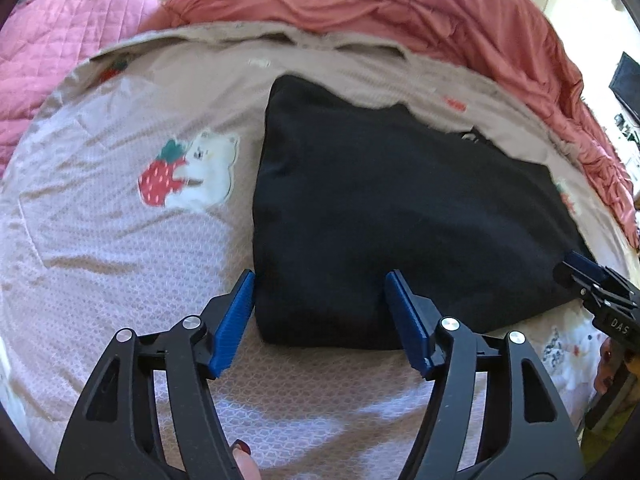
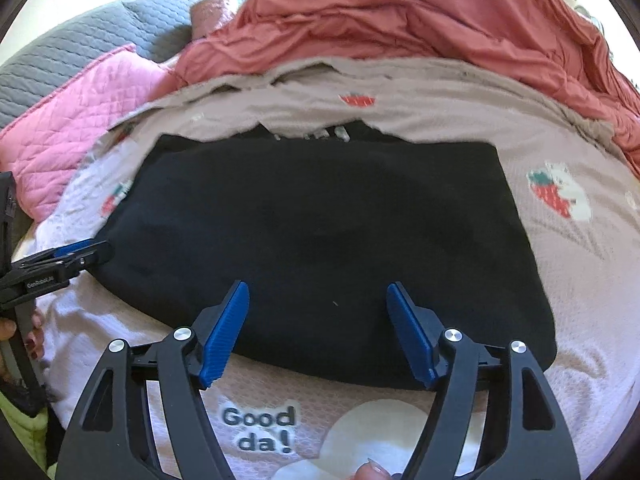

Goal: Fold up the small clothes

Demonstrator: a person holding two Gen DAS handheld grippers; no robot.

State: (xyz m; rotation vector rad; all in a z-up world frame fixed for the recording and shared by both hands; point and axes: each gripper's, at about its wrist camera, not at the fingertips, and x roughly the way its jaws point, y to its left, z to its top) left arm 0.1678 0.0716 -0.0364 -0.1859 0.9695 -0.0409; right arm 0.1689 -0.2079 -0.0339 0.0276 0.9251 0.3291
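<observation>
- Over on my left, the left gripper (image 1: pixel 320 280) is spread wide, fingers straddling the near-left corner of the black garment (image 1: pixel 392 216), gripping nothing.
- Middle: that garment lies folded flat on the strawberry-print sheet (image 1: pixel 112 248).
- On the right, my right gripper (image 2: pixel 318 290) gapes wide over its near edge, salmon blanket (image 2: pixel 420 12) bunched behind.

A strawberry-print sheet (image 1: pixel 120 260) covers the bed — beyond it, a rumpled coral duvet (image 1: pixel 400 4) and pink quilted pillow (image 1: pixel 68 36).

one black garment (image 1: pixel 400 216), two grippers (image 1: pixel 320 280)
</observation>
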